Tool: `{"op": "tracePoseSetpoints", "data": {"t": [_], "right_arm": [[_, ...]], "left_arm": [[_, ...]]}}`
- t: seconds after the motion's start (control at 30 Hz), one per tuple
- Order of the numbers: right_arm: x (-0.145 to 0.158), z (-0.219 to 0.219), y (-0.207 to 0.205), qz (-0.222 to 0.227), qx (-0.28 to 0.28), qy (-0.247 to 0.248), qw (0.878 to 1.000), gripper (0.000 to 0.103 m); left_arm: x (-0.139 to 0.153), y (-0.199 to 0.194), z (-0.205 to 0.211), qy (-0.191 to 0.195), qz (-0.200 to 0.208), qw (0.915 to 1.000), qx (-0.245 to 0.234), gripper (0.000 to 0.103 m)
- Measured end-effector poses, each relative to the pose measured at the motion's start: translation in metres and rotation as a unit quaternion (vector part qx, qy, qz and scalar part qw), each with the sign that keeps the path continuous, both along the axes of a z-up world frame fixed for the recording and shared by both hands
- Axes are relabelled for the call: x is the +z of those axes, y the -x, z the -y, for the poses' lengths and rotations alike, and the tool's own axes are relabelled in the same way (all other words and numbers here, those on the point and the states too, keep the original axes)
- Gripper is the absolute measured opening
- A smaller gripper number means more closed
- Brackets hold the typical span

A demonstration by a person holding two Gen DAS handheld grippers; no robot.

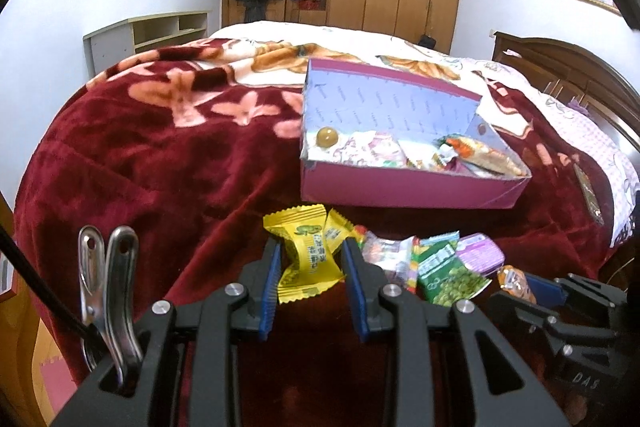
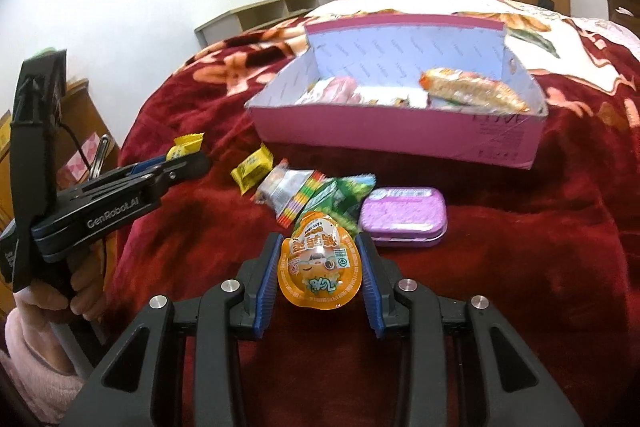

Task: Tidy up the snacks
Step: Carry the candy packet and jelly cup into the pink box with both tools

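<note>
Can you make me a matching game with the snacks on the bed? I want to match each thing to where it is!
Things:
1. yellow candy
2. orange jelly cup
3. purple tin
4. round brown ball

Places:
A. inside the pink box
B. pinched in the left gripper
C. lying on the red blanket, not held
D. pinched in the right gripper

Pairs: 1-B, 2-D, 3-C, 4-A
</note>
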State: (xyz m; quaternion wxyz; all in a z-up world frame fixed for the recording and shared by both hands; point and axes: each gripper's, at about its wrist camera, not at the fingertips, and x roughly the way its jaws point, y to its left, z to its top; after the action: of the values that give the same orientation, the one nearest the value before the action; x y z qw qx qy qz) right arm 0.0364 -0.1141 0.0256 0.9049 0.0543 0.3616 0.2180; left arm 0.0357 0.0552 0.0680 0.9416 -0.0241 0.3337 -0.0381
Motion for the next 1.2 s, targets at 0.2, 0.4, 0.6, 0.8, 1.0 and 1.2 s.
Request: {"op": "tracePoseSetpoints", "data": {"t": [0.2,0.4,0.6,0.8,1.0,1.2], "right_arm": [[0.012,0.016,-0.008,0.006,-0.018,-0.008,1.0,0.038],[0.028,0.03,-0.021,0.027,-0.034,0.002,0.999,0.038],[0.038,0.04,-0.037,0.04,-0.05,0.008,0.998,0.038],[0.047,0.05,-0.055,0.048,-0.066,0.005,0.997,0.038],[0.051,0.058,-0.075,0.049,-0.083,0.007,0.995,0.038],[0.05,0.061,-0.083,0.051,-0.091,0.015,0.994,0.038]], "left_arm": [[0.013,-0.008,0.01,-0.001,0.011,0.9999,-0.012,0.031],[0.028,-0.022,0.02,-0.01,0.025,0.9994,-0.023,0.031],[0.036,-0.04,0.03,-0.013,0.033,0.9989,-0.032,0.031],[0.037,-0.064,0.038,-0.003,0.033,0.9988,-0.036,0.031],[0.028,-0.096,0.05,-0.006,0.031,0.999,-0.033,0.031],[0.018,-0.125,0.056,-0.006,0.021,0.9993,-0.03,0.031]]}}
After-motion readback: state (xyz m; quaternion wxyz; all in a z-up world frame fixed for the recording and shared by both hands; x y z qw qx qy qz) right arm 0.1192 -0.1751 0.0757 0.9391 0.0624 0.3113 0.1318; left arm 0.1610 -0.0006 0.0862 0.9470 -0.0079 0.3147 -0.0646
